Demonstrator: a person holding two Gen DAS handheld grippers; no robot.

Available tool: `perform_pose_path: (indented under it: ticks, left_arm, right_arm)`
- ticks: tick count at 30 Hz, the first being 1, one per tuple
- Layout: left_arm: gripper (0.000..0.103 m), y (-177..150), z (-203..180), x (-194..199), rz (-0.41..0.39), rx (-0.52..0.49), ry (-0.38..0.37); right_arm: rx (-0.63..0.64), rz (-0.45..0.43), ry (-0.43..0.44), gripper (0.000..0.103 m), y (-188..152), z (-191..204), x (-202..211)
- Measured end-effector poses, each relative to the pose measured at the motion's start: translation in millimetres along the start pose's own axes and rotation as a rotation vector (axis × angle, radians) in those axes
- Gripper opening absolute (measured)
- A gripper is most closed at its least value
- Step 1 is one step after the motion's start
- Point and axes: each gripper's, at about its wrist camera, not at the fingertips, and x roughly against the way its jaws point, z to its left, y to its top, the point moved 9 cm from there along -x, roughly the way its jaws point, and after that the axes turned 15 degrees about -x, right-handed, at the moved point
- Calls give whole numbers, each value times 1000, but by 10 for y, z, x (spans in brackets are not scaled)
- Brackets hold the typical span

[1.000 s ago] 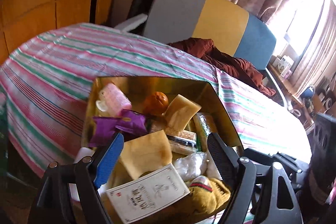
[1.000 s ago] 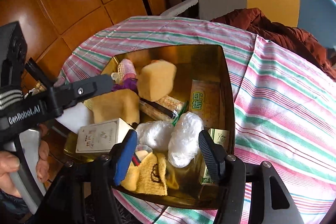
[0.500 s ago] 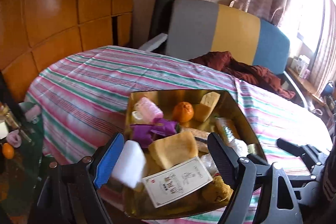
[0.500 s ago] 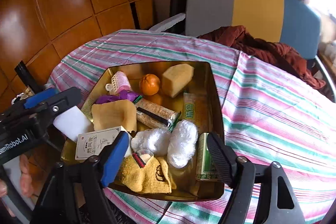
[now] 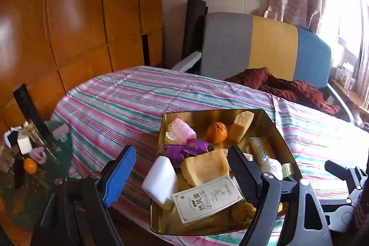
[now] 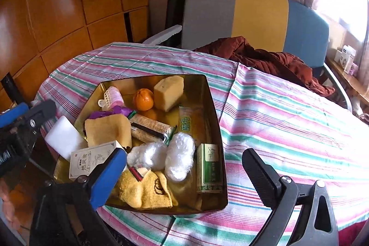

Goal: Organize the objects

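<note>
Right wrist view: my right gripper (image 6: pixel 184 167) is opening, nothing between its jaws, hovering over the gold tray's (image 6: pixel 213 93) near end. My left gripper (image 5: pixel 180 167) stands wide and empty, nearer the white block (image 5: pixel 160 181) on the tray's left rim.

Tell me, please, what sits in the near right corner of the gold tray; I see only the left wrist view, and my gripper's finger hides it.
Observer: A green box lies flat there, beside the gold tray's right wall.
Operator: Is the right gripper holding anything?
Observer: No, the right gripper grips nothing; its jaws are opening.
Operator: What lies left of that box?
Observer: A white plastic-wrapped bundle.
</note>
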Motion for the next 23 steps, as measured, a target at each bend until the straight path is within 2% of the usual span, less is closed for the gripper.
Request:
perform_pose_path:
  ticks: [4,7,10,15,18,23]
  left_arm:
    - [83,-22,-49,1,-2,-8,-16]
    - [77,-46,-92,-34,11,-11,-36]
    - [76,-70,-137,-58,21,-15,-53]
    - [75,-65,-176,-63,10,-31,-51]
    - [68,-64,-172,-72,3,-38,-41]
    - [68,-66,-155,-91,5,-32,-48]
  right_arm:
    - [-3,1,-8,101,-38,-26,1]
    - [-5,3,-9,101,-59,-29,0]
    - [-1,6,-12,101,-80,-32,-6]
    - [2,18,-14,101,-110,-39,-40]
    - [3,17,-17,101,-109,-38,-56]
    - [13,7,-24,101,-99,-21,-66]
